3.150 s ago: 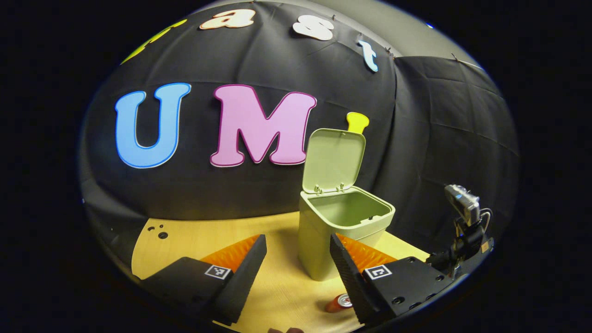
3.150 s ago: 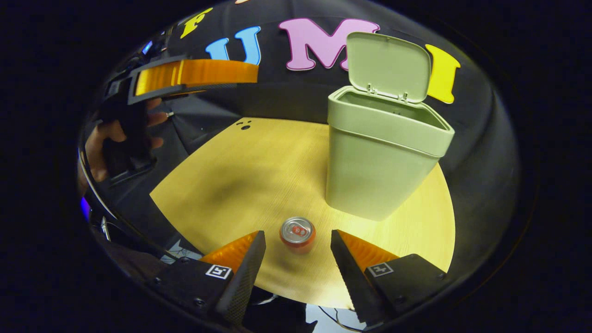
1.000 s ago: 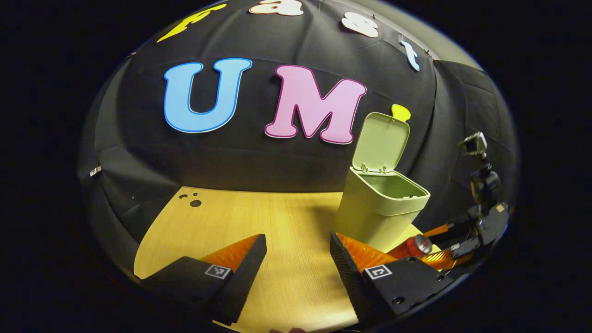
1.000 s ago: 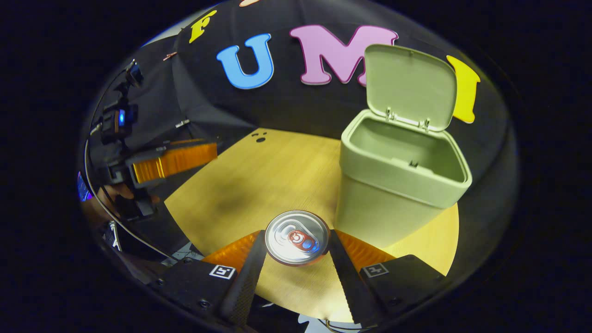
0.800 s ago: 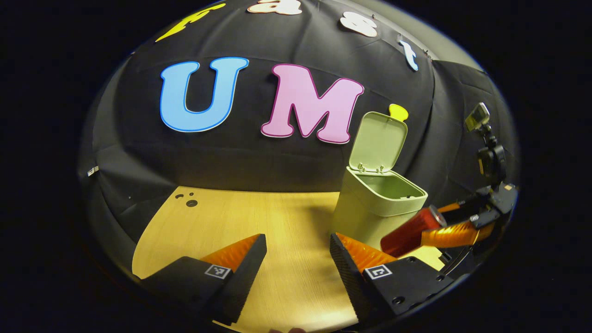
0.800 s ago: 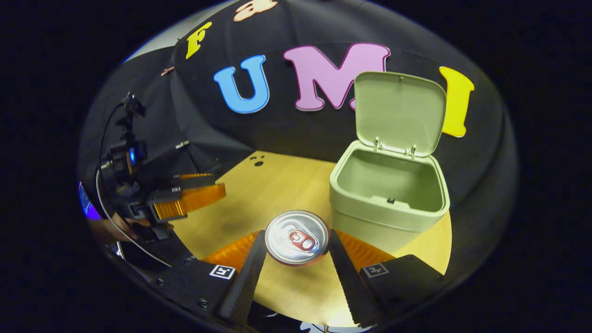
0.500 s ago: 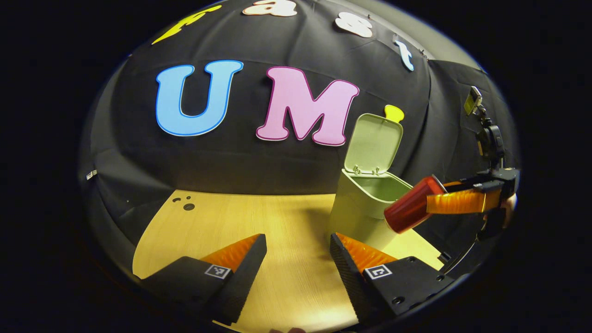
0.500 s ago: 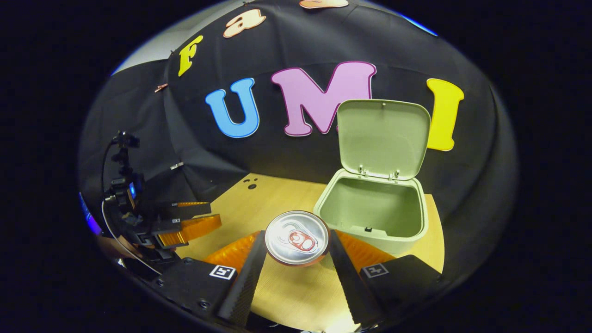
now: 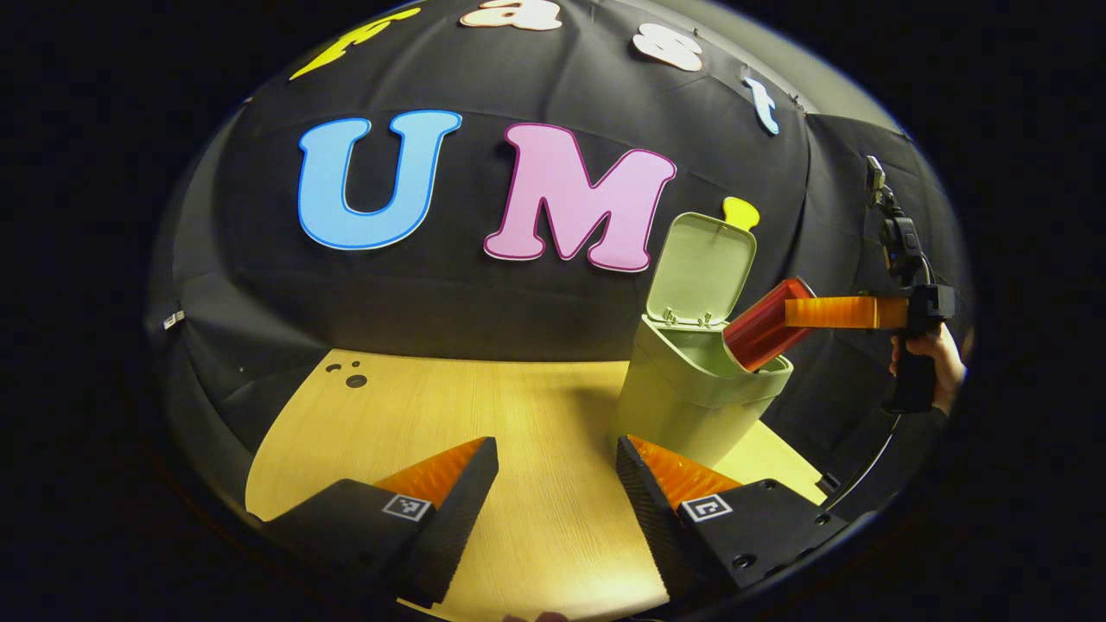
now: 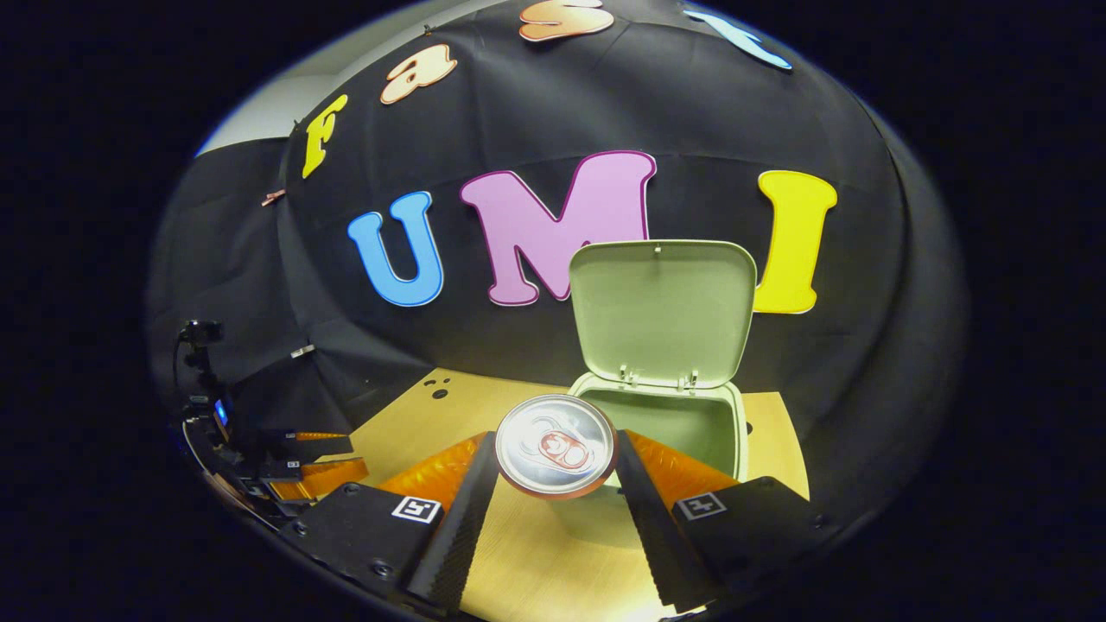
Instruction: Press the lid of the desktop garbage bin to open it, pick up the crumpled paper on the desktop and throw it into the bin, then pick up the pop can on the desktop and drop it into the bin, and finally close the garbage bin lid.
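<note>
The right gripper [image 10: 553, 466] squeezes a round, shiny red metal pop can [image 10: 555, 446] over the smooth green plastic bin [image 9: 691, 389], lid [image 10: 661, 311] up, while the left gripper [image 9: 553, 471] gapes empty above the wooden desk [image 9: 518, 415].

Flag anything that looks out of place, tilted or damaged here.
Nothing stands out. The pop can is tilted only because the right gripper holds it over the open bin; the lid stands upright and the table looks clean.
</note>
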The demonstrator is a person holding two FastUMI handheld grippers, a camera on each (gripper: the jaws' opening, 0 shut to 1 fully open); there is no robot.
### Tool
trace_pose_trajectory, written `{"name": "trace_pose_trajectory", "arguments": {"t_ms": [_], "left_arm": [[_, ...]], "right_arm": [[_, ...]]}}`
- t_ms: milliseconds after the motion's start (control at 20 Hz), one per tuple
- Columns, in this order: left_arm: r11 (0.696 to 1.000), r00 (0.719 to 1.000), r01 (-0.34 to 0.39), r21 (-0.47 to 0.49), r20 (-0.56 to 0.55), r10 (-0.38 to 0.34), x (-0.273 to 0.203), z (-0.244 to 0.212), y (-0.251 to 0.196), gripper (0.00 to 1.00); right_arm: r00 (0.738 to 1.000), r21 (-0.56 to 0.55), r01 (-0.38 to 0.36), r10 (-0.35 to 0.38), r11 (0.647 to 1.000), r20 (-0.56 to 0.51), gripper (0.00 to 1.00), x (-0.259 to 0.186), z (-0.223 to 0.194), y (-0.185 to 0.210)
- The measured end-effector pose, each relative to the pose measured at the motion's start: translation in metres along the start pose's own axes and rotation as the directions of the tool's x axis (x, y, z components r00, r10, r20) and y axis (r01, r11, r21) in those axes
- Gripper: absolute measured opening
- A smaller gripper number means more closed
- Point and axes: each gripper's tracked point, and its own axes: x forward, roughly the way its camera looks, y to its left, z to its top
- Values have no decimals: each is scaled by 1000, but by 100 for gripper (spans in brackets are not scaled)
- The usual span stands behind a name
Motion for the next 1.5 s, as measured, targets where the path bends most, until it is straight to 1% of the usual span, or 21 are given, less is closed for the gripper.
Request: {"name": "trace_pose_trajectory", "arguments": {"t_ms": [250,600,800,950,1300,1500], "left_arm": [[1000,1000,-25,-11,-5,25,-3,-2,7,90],[997,998,-64,-32,-14,64,-7,-7,20,90],[996,997,-80,-36,-20,80,-8,-9,27,90],[995,996,-88,-40,-26,87,-8,-10,30,90],[996,996,-84,-31,-33,83,-3,-9,30,90],[997,996,-80,-23,-33,79,1,-7,30,90]], "right_arm": [[1000,0,23,-23,1000,-10,83,23,-3,-15],[996,-18,43,-45,999,-76,83,54,-27,-23],[992,-19,61,-62,998,-114,84,62,-44,-29],[990,-8,57,-57,998,-132,84,64,-52,-30],[991,26,63,-59,998,-121,84,65,-49,-33],[994,41,69,-66,997,-86,85,60,-38,-34]]}}
